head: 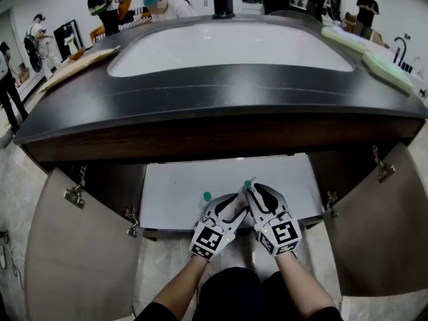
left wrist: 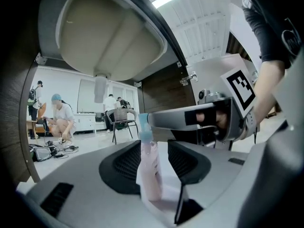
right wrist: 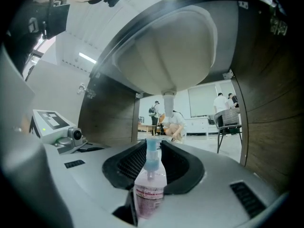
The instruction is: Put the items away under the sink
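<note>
My L gripper (left wrist: pixel 153 152): jaws closed on upright pink bottle (left wrist: pixel 150 167), blue cap. R gripper (left wrist: pixel 199 120) close by, at right. Sink bowl underside (left wrist: pixel 109 37) overhead; chair (left wrist: pixel 121 117) in bkgd

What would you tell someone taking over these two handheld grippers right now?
Left gripper: shut on a pink pump bottle.
Right gripper: shut on a second pink pump bottle.
Where: both bottles are at the front of the white shelf under the sink, and the cabinet doors are open.
Done: both bottles are at the cabinet.
Left: stand each on the shelf, release, draw back. Whether their bases touch the shelf can't be seen.
</note>
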A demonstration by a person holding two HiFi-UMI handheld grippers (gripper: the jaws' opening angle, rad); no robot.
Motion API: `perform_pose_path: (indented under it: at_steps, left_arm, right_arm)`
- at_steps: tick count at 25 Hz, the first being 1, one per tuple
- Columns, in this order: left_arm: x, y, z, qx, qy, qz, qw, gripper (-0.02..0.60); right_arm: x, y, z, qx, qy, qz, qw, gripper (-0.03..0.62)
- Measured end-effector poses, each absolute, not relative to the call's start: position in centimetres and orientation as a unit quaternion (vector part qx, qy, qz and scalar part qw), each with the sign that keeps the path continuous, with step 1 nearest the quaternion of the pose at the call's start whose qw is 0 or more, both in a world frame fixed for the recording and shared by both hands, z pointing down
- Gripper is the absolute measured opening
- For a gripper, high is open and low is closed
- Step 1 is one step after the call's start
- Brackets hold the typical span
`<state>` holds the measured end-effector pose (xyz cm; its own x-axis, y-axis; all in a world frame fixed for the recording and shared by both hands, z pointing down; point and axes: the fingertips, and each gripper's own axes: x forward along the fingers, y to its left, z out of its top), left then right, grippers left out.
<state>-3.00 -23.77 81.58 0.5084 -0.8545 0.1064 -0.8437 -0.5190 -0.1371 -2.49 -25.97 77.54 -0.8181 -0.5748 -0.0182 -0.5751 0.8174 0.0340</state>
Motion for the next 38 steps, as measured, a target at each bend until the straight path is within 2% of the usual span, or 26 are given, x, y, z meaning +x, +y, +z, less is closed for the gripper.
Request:
perform_pose_path:
  at_steps: [6, 18, 27, 38]
  left_arm:
    - [-3.5, -22.9, 80.7, -0.862, 0.501, -0.069, 0.033, 0.164]
    - [-4.5, -19.8, 79.9, -0.851, 0.523, -0.052, 0.017, 0.033]
    - [-3.4, -18.6, 77.5, -0.848, 0.528, -0.033, 0.022, 0.023]
    - [-2.4, -18.4, 70.7, -0.823, 0.562, 0.031, 0.075, 0.012]
  right_arm:
    - [-1.4, -25.6, 77.0, -0.312, 0.95, 0.023, 0.008, 0.089]
    - [-1.1, -22.0, 77.2, -0.276, 0.961, 0.021, -0.007, 0.072]
    - [-1.1, -19.6, 75.9, -0.246, 0.969, 0.018, -0.005, 0.046]
    - [-1.3, -18.7, 71.4, -0.261, 0.963, 0.064, 0.012, 0.035]
